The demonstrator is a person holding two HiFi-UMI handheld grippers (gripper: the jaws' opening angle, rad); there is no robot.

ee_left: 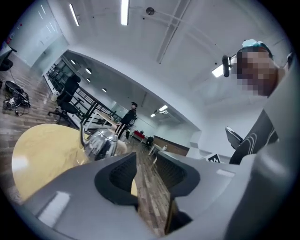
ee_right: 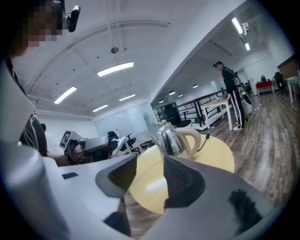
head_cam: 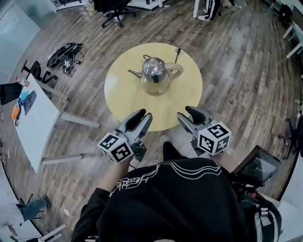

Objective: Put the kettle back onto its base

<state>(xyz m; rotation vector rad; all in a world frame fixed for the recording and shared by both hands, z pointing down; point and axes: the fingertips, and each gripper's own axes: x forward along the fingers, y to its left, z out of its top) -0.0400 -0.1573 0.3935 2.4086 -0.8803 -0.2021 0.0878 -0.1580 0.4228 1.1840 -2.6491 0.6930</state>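
A steel kettle [head_cam: 154,74] with a cream handle stands upright near the middle of the round yellow table [head_cam: 124,99]. A thin black cord [head_cam: 177,55] runs off behind it. I cannot tell a separate base under it. My left gripper [head_cam: 144,115] and right gripper [head_cam: 185,112] hover side by side over the table's near edge, both open and empty, well short of the kettle. In the left gripper view the kettle [ee_left: 101,143] shows beyond the left gripper [ee_left: 146,161], on the table [ee_left: 42,154]. In the right gripper view the kettle [ee_right: 171,138] stands beyond the right gripper [ee_right: 150,171].
A white desk [head_cam: 33,118] stands to the left, with tangled cables [head_cam: 66,54] on the wood floor behind it. A black office chair [head_cam: 116,12] is at the far side. A backpack [head_cam: 265,217] and a dark screen [head_cam: 258,165] sit at my right. A person [ee_right: 229,91] stands far off.
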